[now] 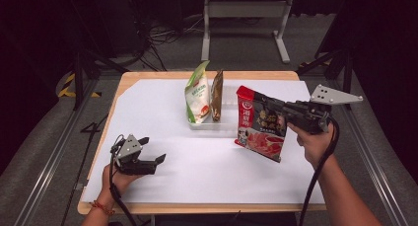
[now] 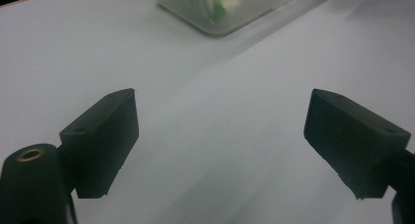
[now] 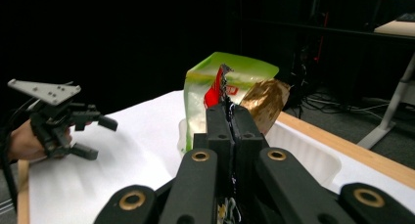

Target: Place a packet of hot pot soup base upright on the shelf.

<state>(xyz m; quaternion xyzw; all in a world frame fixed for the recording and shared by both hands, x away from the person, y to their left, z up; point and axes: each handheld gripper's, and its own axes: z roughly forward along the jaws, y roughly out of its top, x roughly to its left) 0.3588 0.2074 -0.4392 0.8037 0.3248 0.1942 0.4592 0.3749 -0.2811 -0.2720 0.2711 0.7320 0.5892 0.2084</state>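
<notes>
The red snack bag is pinched by the right gripper, seemingly to be lowered upright into the clear tray, while the left gripper is held spread.

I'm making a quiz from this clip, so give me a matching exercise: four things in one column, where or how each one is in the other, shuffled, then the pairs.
Things:
1. red pouch
2. green and white pouch
3. brown pouch
4. left claw

States:
A. open, low over the white sheet
B. upright at the tray's left end
C. clamped in the right claw, outside the tray
D. upright in the tray, right of another pouch

Pairs: 1-C, 2-B, 3-D, 4-A
</notes>
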